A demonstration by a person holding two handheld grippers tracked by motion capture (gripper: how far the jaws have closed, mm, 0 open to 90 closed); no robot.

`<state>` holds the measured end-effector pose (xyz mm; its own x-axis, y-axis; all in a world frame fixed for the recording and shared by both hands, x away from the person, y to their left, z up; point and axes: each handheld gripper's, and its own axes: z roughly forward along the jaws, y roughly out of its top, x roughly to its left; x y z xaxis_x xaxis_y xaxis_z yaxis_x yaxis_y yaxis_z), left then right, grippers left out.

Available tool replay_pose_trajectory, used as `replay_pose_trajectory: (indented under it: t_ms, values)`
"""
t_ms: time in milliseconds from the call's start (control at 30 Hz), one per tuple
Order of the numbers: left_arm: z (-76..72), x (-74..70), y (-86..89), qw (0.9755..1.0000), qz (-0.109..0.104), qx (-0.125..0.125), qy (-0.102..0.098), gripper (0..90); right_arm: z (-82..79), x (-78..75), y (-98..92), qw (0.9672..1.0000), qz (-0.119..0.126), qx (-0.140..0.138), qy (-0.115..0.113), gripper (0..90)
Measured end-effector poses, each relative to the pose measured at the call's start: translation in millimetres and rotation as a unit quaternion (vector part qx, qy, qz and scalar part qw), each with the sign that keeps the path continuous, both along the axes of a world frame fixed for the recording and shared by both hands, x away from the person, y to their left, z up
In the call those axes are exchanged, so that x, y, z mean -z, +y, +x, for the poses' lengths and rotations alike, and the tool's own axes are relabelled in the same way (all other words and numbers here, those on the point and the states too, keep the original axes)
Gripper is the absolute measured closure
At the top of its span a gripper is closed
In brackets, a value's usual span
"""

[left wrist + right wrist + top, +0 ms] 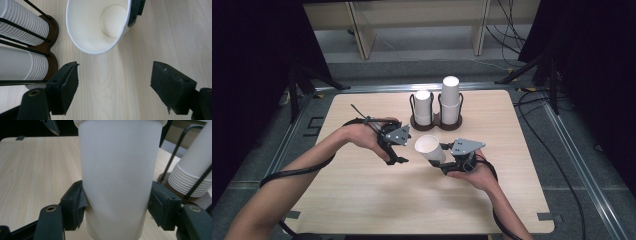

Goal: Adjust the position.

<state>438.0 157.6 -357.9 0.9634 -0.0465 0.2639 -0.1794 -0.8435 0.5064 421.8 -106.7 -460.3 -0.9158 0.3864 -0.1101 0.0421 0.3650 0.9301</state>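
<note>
A white paper cup [429,148] hangs over the middle of the wooden table [362,195], tilted with its mouth toward the left. My right gripper [443,160] is shut on it, and in the right gripper view the pads press both sides of the cup [117,177] and dent its wall a little. My left gripper [395,156] stands open just left of the cup, with bare tabletop between its fingers [66,82]. The left gripper view looks into the cup's open mouth [87,27]; it lies beyond the fingertips and apart from them.
A dark wooden rack [435,121] with wire uprights stands at the back middle of the table. It holds two stacks of white paper cups, a shorter one [423,107] and a taller one [450,99]. Cables and black stands lie on the floor around the table.
</note>
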Motion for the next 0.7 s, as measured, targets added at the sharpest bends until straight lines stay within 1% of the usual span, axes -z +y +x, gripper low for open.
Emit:
replay_pose_trajectory:
  t_ms: [33, 67, 133, 167, 200, 233, 267, 300, 333, 367, 400, 433, 467, 500, 533, 567, 600, 633, 667, 700]
  values:
    - [-1.1, 2.5, 2.1, 1.0, -0.006, -0.002, 0.0, 22.2, -0.5, 0.2, -1.7, 0.9999, 0.009, 0.006, 0.004, 35.9]
    - [-1.5, 3.8, 3.5, 1.0, -0.008, -0.002, -0.001, 22.2, 0.5, -0.2, -5.0, 0.9999, 0.01, 0.009, -0.003, 35.9]
    - [-3.5, 7.9, 6.2, 0.9997, -0.021, -0.011, 0.002, 22.4, -0.4, 0.1, -8.9, 0.9995, 0.024, 0.018, 0.011, 35.8]
    - [-4.5, 9.4, 9.0, 0.9998, -0.019, -0.011, 0.0, 22.5, 0.7, 0.1, -10.9, 0.9994, 0.026, 0.023, -0.001, 35.8]
    - [-5.6, 11.6, 10.0, 0.9994, -0.03, -0.018, 0.005, 22.5, 1.5, -0.5, -14.1, 0.9992, 0.027, 0.028, -0.005, 35.8]
    - [-6.4, 14.8, 12.3, 0.9988, -0.042, -0.025, 0.007, 22.6, 1.2, -0.3, -15.8, 0.9989, 0.034, 0.033, 0.0, 35.8]
    - [-6.3, 16.2, 14.1, 0.9986, -0.047, -0.026, 0.004, 22.6, 2.8, -0.8, -20.1, 0.9985, 0.04, 0.036, -0.004, 35.8]
    - [-6.8, 17.7, 15.4, 0.9982, -0.052, -0.03, 0.007, 22.7, 2.0, -0.8, -22.5, 0.9979, 0.045, 0.048, 0.0, 35.8]
    - [-7.3, 20.1, 17.0, 0.9975, -0.061, -0.034, 0.01, 22.6, 1.6, -1.2, -24.3, 0.9977, 0.046, 0.048, 0.01, 35.8]
    - [-9.0, 21.8, 19.3, 0.9968, -0.065, -0.043, 0.016, 22.7, 1.9, -0.8, -25.4, 0.9969, 0.057, 0.053, 0.012, 35.8]
    - [-8.1, 22.7, 20.5, 0.9968, -0.068, -0.04, 0.012, 22.8, 2.4, -1.6, -28.4, 0.9968, 0.054, 0.059, 0.004, 35.7]
    - [-8.2, 24.3, 22.5, 0.9962, -0.075, -0.044, 0.01, 22.9, 2.5, -1.4, -29.2, 0.9964, 0.06, 0.06, 0.007, 35.7]
    - [-9.2, 26.1, 23.2, 0.9948, -0.087, -0.052, 0.013, 22.9, 2.6, -2.1, -32.3, 0.9963, 0.056, 0.065, 0.008, 35.7]
    - [-9.3, 27.2, 25.0, 0.9936, -0.096, -0.057, 0.017, 23.1, 4.3, -1.9, -32.7, 0.9957, 0.067, 0.064, 0.0, 35.7]
    - [-9.9, 29.1, 25.9, 0.9916, -0.111, -0.064, 0.017, 23.2, 4.1, -3.0, -35.7, 0.9952, 0.063, 0.075, -0.002, 35.7]
    - [-10.7, 30.4, 27.0, 0.9896, -0.124, -0.071, 0.016, 23.3, 4.8, -3.0, -37.3, 0.9948, 0.066, 0.077, -0.004, 35.7]
    - [-11.0, 30.7, 28.2, 0.9887, -0.129, -0.075, 0.013, 23.4, 4.4, -3.6, -39.2, 0.9939, 0.068, 0.086, 0.002, 35.7]
    - [-12.7, 32.8, 29.9, 0.9843, -0.153, -0.086, 0.018, 23.5, 4.5, -3.8, -40.6, 0.9929, 0.072, 0.094, 0.0, 35.7]
    - [-13.6, 33.4, 30.8, 0.9822, -0.162, -0.094, 0.02, 23.4, 4.8, -3.9, -43.6, 0.9916, 0.079, 0.102, 0.003, 35.7]
    - [-15.4, 34.6, 32.6, 0.9797, -0.169, -0.104, 0.03, 23.4, 5.6, -4.3, -46.0, 0.9917, 0.08, 0.1, 0.002, 35.7]
